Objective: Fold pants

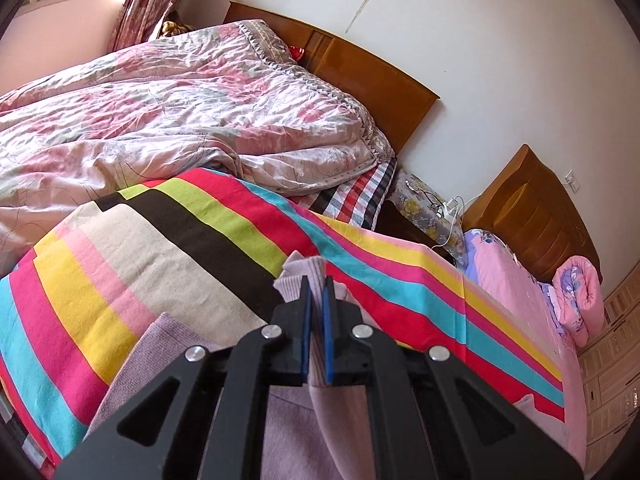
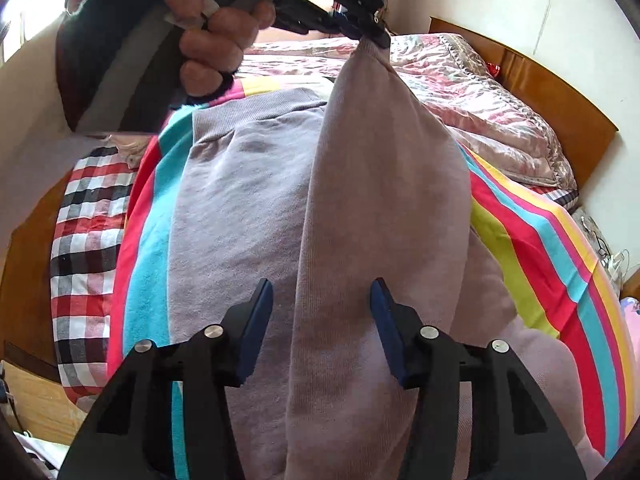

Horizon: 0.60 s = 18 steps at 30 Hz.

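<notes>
The mauve pants (image 2: 248, 216) lie on the striped sheet (image 2: 560, 264) on the bed. My left gripper (image 1: 317, 284) is shut on a ribbed cuff of the pants (image 1: 298, 270) and holds it above the sheet. In the right wrist view the left gripper (image 2: 374, 36) lifts one leg (image 2: 384, 184) up into a taut hanging fold. My right gripper (image 2: 322, 292) is open, its blue pads on either side of that lifted leg, just above the cloth. The waistband (image 2: 256, 114) lies flat at the far left.
A crumpled pink floral quilt (image 1: 172, 108) covers the far half of the bed against a wooden headboard (image 1: 372, 68). A plaid sheet (image 2: 88, 240) hangs at the bed's edge. A second bed with pink bedding (image 1: 516, 280) stands at the right.
</notes>
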Tool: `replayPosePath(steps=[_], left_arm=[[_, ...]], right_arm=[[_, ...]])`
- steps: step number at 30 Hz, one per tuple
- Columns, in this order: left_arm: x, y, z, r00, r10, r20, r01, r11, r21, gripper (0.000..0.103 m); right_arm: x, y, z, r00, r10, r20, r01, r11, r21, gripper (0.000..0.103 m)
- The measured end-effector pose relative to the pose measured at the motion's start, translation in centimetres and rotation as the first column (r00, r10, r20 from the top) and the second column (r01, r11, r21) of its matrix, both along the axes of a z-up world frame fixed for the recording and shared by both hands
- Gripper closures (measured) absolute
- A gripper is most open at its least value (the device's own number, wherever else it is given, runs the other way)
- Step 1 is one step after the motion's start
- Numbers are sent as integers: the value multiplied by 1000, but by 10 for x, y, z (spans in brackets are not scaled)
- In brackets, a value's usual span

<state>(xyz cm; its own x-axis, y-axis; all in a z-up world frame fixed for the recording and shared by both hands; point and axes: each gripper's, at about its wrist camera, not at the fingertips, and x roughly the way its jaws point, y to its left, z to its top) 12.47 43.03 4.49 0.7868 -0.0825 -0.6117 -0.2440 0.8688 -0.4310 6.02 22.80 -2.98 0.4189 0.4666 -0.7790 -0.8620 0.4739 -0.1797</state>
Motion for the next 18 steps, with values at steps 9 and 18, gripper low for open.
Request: replayPosePath(steps=[9,18], left_arm=[[-91,38,18,993,86,83,-89,996,30,98],[-141,77,-91,984,176,-23,-178,975,-131,98]], right_arm=[[-50,4,55,990,116,85,-124,987,100,97],[-57,23,2,989,145,7,-145,989,-6,97]])
